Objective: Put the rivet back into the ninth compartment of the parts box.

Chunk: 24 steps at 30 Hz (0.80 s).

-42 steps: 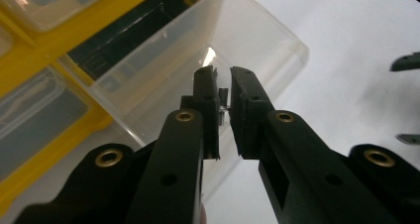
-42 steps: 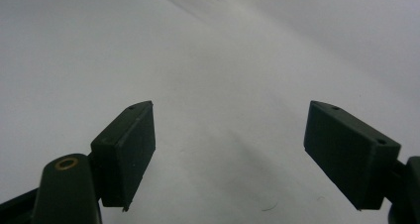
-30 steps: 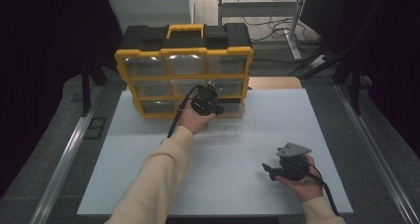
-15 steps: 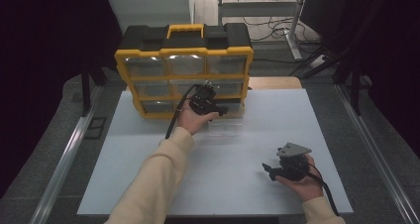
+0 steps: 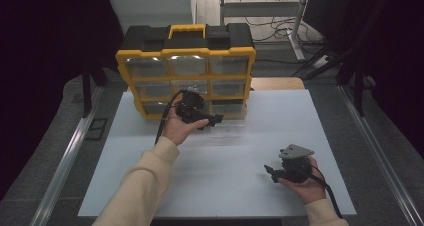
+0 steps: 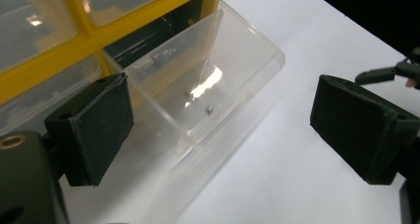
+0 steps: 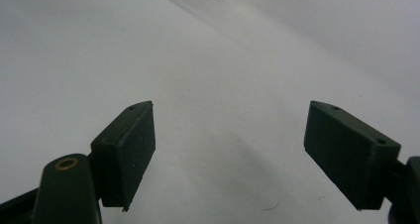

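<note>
We see the left gripper [image 6: 218, 130] with its jaws spread wide; they have just been opening, and nothing sits between the pads. Just beyond them lies a clear plastic drawer [image 6: 198, 92], pulled out of the yellow organizer [image 6: 124, 23] onto the white table [image 6: 317, 40]. Its long axis runs from its slot in the organizer out across the table, front wall toward the gripper. A few small items [image 6: 209, 110] rest on its floor; they may be screws, but they are too small to identify. The drawer's near end is cut off by the frame edge.

In the high view the drawer [image 5: 227, 128] is nearly invisible against the table, partly covered by the left gripper [image 5: 210, 121] at the organizer's [image 5: 185, 53] bottom row.

The right gripper [image 7: 228, 154] also has its jaws apart and empty above bare tabletop. The high view places it [image 5: 272, 172] well apart from the drawer, near the table's front edge.
</note>
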Each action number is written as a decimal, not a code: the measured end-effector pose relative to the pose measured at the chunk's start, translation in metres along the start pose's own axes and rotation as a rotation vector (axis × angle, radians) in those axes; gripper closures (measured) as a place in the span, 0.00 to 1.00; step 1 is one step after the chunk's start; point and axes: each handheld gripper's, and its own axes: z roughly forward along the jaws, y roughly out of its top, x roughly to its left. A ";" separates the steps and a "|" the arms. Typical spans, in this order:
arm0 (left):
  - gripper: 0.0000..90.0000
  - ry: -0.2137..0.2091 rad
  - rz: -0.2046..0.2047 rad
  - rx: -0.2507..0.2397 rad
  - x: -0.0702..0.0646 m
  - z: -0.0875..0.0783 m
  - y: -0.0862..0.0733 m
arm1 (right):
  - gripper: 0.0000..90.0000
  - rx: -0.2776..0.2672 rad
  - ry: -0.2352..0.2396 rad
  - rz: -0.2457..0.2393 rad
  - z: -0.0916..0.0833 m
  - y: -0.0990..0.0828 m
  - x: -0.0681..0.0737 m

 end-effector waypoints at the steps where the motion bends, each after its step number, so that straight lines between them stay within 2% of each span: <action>1: 0.11 0.004 0.002 -0.004 0.000 -0.004 -0.003 | 0.23 0.000 0.000 0.000 0.000 0.000 0.000; 5: 0.11 0.019 0.012 -0.006 -0.001 -0.016 -0.019 | 0.23 -0.001 -0.002 0.001 -0.001 0.000 0.001; 6: 0.12 0.019 0.012 -0.006 -0.001 -0.016 -0.019 | 0.23 -0.001 -0.002 0.001 -0.001 0.000 0.001; 9: 0.12 0.043 0.024 -0.009 -0.001 -0.027 -0.039 | 0.23 -0.003 -0.005 0.002 -0.001 0.000 0.001; 12: 0.12 0.056 0.022 -0.012 0.000 -0.031 -0.048 | 0.23 -0.003 -0.005 0.003 -0.001 0.001 0.001; 14: 0.13 0.065 0.008 -0.024 0.003 -0.038 -0.061 | 0.23 -0.002 -0.004 0.004 -0.001 0.001 0.002; 15: 0.13 0.065 0.008 -0.024 0.003 -0.038 -0.061 | 0.23 -0.002 -0.004 0.004 -0.001 0.001 0.002; 16: 0.13 0.065 -0.002 -0.029 0.005 -0.042 -0.069 | 0.23 -0.002 -0.003 0.004 -0.001 0.001 0.002; 19: 0.14 0.069 -0.008 -0.031 0.007 -0.046 -0.077 | 0.23 0.000 -0.004 0.005 -0.001 0.001 0.002; 21: 0.14 0.073 -0.019 -0.039 0.009 -0.052 -0.088 | 0.23 -0.002 -0.006 0.005 -0.002 0.001 0.002; 23: 0.14 0.083 -0.015 -0.038 0.009 -0.054 -0.092 | 0.23 -0.002 -0.006 0.005 -0.002 0.001 0.002; 24: 0.14 0.102 -0.004 -0.039 0.009 -0.060 -0.100 | 0.23 -0.002 -0.006 0.003 -0.002 0.001 0.002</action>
